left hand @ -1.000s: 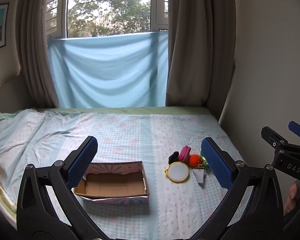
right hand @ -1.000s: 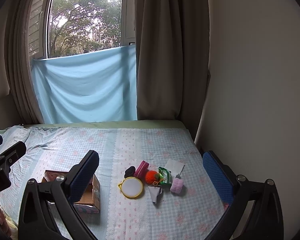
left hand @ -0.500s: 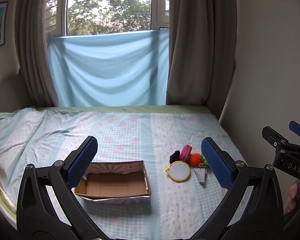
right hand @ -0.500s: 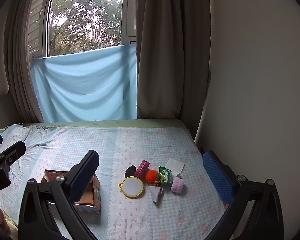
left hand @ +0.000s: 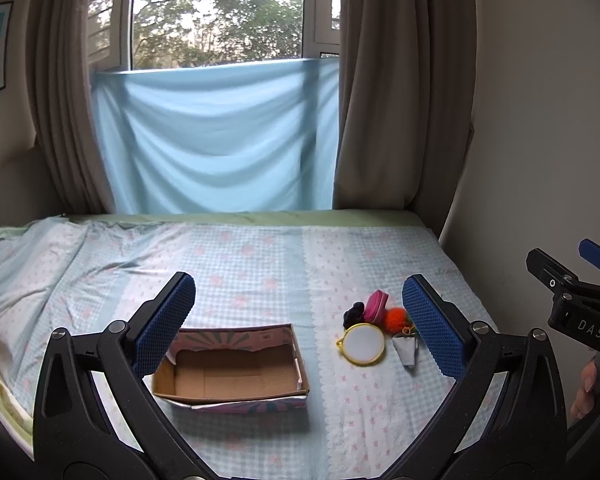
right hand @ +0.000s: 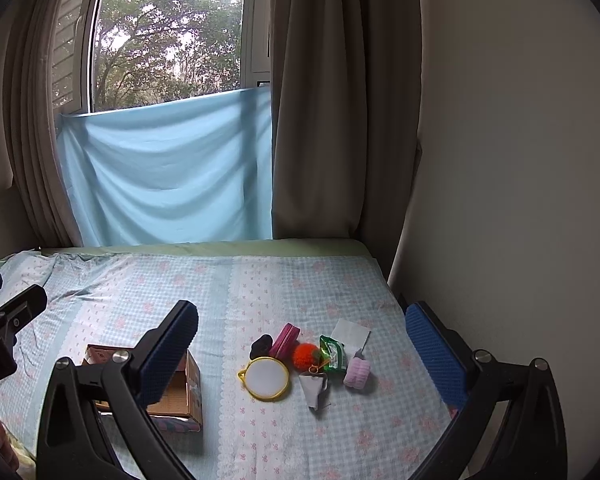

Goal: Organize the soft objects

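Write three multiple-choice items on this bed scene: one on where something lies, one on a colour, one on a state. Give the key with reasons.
1. Where does the round mirror lie relative to the cardboard box?
A. Inside it
B. To its right on the bedsheet
C. Under it

2. What colour is the fluffy pom-pom?
A. Orange
B. White
C. Blue

3. What state is the box in?
A. Taped shut
B. Full of toys
C. Open and empty

Key: 1 B, the mirror rests on the sheet apart from the box. 2 A, it is bright orange beside the green packet. 3 C, the left wrist view shows its bare cardboard floor.

dim window daylight (fisheye-warped edges)
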Action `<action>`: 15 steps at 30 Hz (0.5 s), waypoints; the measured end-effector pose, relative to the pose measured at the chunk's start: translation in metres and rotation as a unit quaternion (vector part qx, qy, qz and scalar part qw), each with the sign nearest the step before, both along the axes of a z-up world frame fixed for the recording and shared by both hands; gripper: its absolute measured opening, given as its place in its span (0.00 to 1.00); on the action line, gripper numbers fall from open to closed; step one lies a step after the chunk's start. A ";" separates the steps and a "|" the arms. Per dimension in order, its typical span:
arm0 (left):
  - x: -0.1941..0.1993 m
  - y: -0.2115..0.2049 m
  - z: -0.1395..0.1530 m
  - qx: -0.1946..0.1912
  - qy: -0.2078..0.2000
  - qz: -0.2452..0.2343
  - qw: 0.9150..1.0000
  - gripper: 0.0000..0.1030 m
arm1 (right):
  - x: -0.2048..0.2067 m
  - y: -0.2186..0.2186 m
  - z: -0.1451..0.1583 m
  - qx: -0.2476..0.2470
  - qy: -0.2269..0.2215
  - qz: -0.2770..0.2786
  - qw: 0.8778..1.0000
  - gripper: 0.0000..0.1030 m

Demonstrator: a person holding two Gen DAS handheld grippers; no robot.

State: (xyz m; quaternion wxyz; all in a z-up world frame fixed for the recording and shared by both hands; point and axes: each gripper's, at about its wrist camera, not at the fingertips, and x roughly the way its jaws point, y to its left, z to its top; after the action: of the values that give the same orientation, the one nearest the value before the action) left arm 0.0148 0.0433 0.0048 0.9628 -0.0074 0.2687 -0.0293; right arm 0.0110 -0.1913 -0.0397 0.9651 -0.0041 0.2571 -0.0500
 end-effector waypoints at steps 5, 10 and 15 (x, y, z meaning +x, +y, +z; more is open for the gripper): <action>0.004 0.005 -0.001 -0.001 0.007 -0.003 1.000 1.00 | -0.002 -0.001 -0.002 0.011 -0.004 -0.005 1.000 1.00; 0.016 0.010 -0.004 0.016 0.027 -0.031 0.999 1.00 | -0.003 -0.006 -0.013 0.026 0.000 -0.040 0.999 1.00; 0.047 0.011 -0.015 0.030 0.062 -0.090 0.994 1.00 | 0.006 -0.013 -0.040 0.065 0.040 -0.109 0.991 1.00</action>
State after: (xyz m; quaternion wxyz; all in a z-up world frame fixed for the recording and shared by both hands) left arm 0.0614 0.0546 -0.0103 0.9376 0.0441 0.3277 -0.1077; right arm 0.0166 -0.2044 -0.0798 0.9411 0.0849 0.2969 -0.1376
